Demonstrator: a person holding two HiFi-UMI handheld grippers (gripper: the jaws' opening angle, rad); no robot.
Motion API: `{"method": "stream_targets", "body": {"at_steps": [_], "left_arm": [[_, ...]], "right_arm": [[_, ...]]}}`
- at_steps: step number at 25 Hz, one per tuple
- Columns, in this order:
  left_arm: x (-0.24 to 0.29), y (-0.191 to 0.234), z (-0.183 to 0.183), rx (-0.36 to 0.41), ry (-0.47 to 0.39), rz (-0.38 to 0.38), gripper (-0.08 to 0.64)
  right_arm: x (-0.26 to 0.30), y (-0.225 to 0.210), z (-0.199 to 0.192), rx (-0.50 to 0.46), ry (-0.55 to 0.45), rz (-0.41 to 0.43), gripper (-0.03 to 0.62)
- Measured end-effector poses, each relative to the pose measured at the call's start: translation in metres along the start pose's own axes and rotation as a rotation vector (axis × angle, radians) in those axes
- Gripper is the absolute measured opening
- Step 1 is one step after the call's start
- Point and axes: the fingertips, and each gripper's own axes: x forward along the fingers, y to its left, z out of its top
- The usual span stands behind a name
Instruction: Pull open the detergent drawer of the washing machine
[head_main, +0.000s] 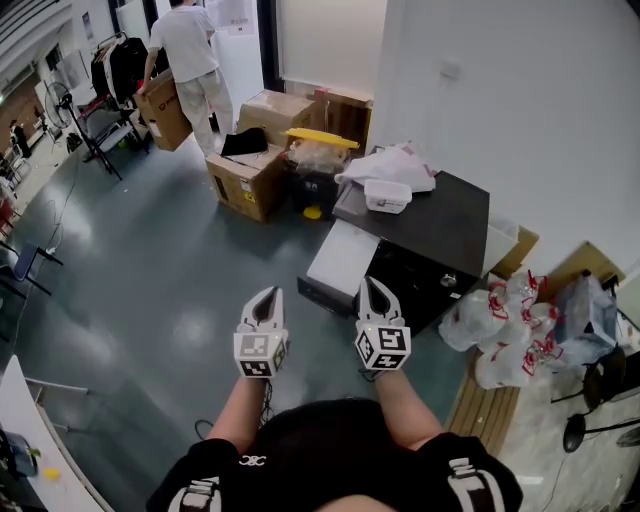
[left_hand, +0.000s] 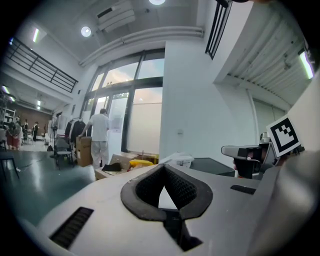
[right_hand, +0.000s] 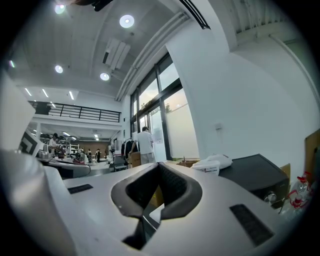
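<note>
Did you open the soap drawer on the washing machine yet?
Done: cannot tell. A white slab juts from the black washing machine, maybe the drawer. In hand: nothing. The left gripper and right gripper are shut, empty, short of it. Left: reach it and pull.

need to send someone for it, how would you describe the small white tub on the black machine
Find the black washing machine against the white wall. On its top, at the corner nearest the cardboard boxes, the white tub sits beside a crumpled white bag. It is the only rigid, rectangular thing there, unlike the soft bag.
</note>
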Motion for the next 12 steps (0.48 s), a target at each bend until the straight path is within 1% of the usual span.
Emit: {"method": "stream_targets", "body": {"at_steps": [3,7,12], "left_arm": [[0.000,-0.001,0.000,0.002,0.002,0.007,0.002],[-0.003,-0.003,0.000,-0.014,-0.006,0.002,0.002],[-0.008,-0.002,0.003,0.014,-0.011,0.006,0.000]], "right_arm": [[-0.002,0.004,0.002,0.000,-0.012,0.030,0.002],[-0.005,0.007,0.003,-0.001,-0.015,0.046,0.002],[-0.010,0.012,0.001,-0.005,-0.011,0.041,0.002]]}}
